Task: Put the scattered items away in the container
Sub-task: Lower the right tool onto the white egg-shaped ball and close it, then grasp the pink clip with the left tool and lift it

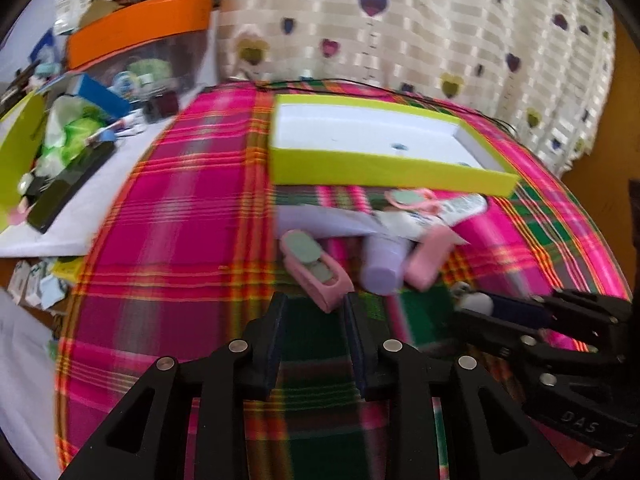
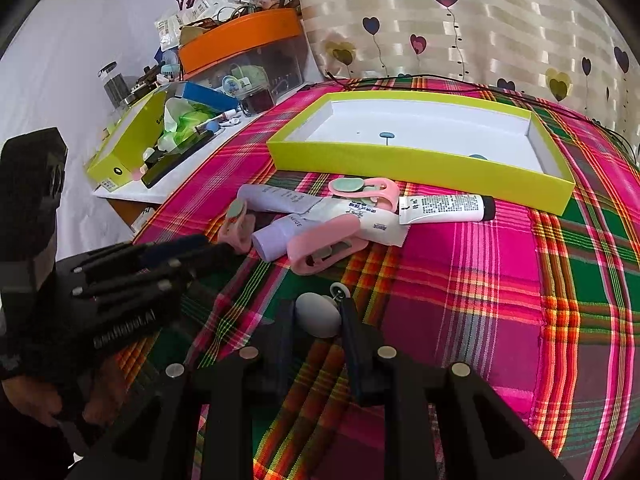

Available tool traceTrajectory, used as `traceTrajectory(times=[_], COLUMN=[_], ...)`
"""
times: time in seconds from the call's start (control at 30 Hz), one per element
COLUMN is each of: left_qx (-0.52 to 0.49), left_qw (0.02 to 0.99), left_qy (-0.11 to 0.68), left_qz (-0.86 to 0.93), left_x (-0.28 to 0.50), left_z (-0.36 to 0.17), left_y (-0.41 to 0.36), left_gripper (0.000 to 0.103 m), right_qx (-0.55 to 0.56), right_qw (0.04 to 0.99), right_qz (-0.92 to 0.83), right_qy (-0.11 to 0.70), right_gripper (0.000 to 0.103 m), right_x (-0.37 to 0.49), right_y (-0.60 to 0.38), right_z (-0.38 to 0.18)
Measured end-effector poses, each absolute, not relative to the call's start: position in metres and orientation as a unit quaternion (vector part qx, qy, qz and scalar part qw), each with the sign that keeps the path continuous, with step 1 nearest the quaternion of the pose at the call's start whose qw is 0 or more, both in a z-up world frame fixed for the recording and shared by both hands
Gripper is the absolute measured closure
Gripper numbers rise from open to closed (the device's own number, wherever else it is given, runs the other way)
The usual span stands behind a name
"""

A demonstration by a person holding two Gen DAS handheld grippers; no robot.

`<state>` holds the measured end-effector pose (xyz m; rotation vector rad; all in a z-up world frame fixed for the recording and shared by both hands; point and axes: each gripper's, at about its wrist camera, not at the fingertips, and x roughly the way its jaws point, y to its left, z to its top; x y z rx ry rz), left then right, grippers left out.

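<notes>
The lime-green tray (image 2: 420, 162) lies flat on the plaid cloth (image 2: 460, 280), its long axis running across the right wrist view from left to right, the open white floor facing up with two small blue-grey pieces on it. In front of its near wall sits the pile of scattered items. A white tube (image 2: 444, 209) lies just beside that wall and roughly parallel to it, its black cap pointing right. A lilac tube (image 2: 276, 200) lies flat to the left, and a lilac bottle (image 2: 276, 238) points its round end toward the camera and left. Over these a pink clip (image 2: 364, 191) lies nearest the tray, a second pink clip (image 2: 326, 246) slants across the bottle, and a third (image 1: 316, 270) sits at the left edge of the pile, its long axis running toward the left gripper.

The right gripper (image 2: 318, 316) clasps a grey-white oval object (image 2: 318, 314) between its fingers, a small metal roller showing at the object's far end, which points toward the pile. The pile lies between it and the tray.

The left gripper (image 1: 314, 304) hangs with its jaws spread and nothing between them, their tips just short of the third clip.

Left of the cloth, a cluttered white table (image 2: 132, 192) carries another lime box (image 2: 128, 140) and an orange-lidded bin (image 2: 244, 46). A heart-patterned curtain (image 2: 460, 20) hangs behind.
</notes>
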<state>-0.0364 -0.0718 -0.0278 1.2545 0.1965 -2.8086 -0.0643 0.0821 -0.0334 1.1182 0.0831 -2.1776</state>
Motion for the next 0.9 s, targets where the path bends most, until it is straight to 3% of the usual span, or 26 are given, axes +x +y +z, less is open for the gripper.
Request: traceTrajectory(times=[0.9], left_qx=[0.412], left_qw=[0.058], left_qy=[0.093], left_qz=[-0.905], left_x=[-0.054], left_z=[-0.031], left_y=[-0.078], left_gripper=[0.073], right_qx=[0.430], right_qw=[0.336], right_qz=[-0.837], right_qy=[0.025], right_gripper=[0.079], right_x=[-0.065], right_y=[0.085], right_z=[-0.034])
